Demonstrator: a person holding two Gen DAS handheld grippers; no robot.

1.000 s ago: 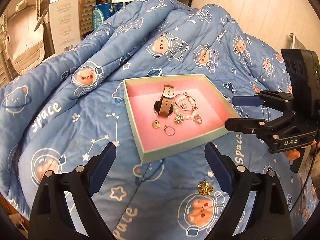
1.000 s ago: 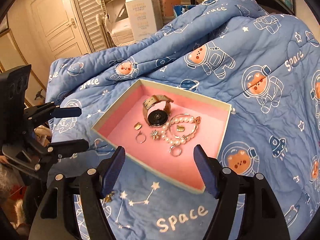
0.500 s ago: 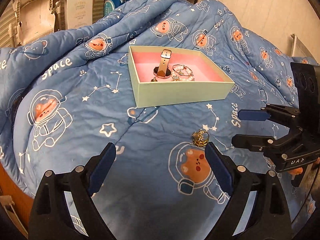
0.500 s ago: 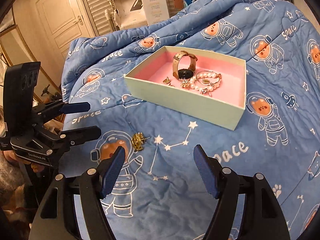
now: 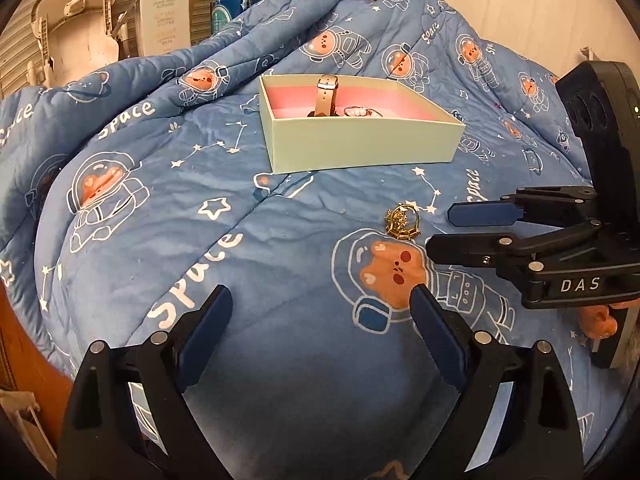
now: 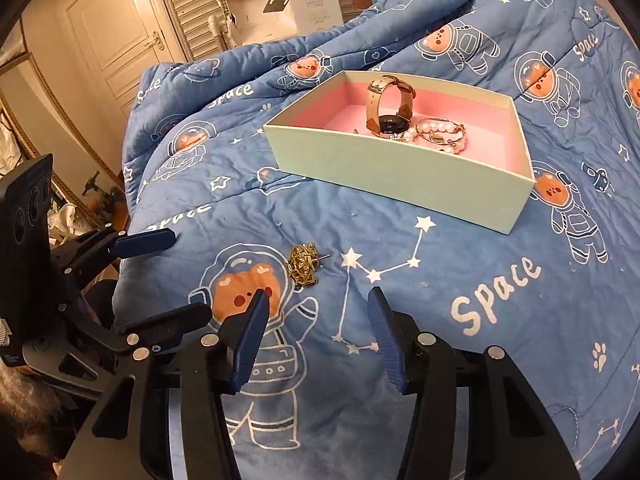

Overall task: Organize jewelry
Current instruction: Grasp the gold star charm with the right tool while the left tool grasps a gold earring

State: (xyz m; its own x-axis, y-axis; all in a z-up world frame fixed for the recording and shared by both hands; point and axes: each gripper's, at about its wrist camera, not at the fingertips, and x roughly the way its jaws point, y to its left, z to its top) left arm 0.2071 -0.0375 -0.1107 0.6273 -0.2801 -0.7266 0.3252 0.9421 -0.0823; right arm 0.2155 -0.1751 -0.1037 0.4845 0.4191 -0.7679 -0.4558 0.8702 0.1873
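Note:
A pale green box with a pink lining sits on the blue quilt; it also shows in the right wrist view. It holds a beige-strapped watch and a pearl bracelet. A small gold brooch lies loose on the quilt in front of the box, also in the right wrist view. My left gripper is open and empty, low over the quilt. My right gripper is open and empty, just short of the brooch; in the left wrist view its tips are right beside the brooch.
The quilt is rumpled and rises behind the box. A white carton and a folded white frame stand behind it. A door and the bed's left edge are at the left.
Both grippers have dropped lower and pulled back from the box toward the quilt's front. The right gripper's fingers have narrowed a little and now sit close to the gold brooch.

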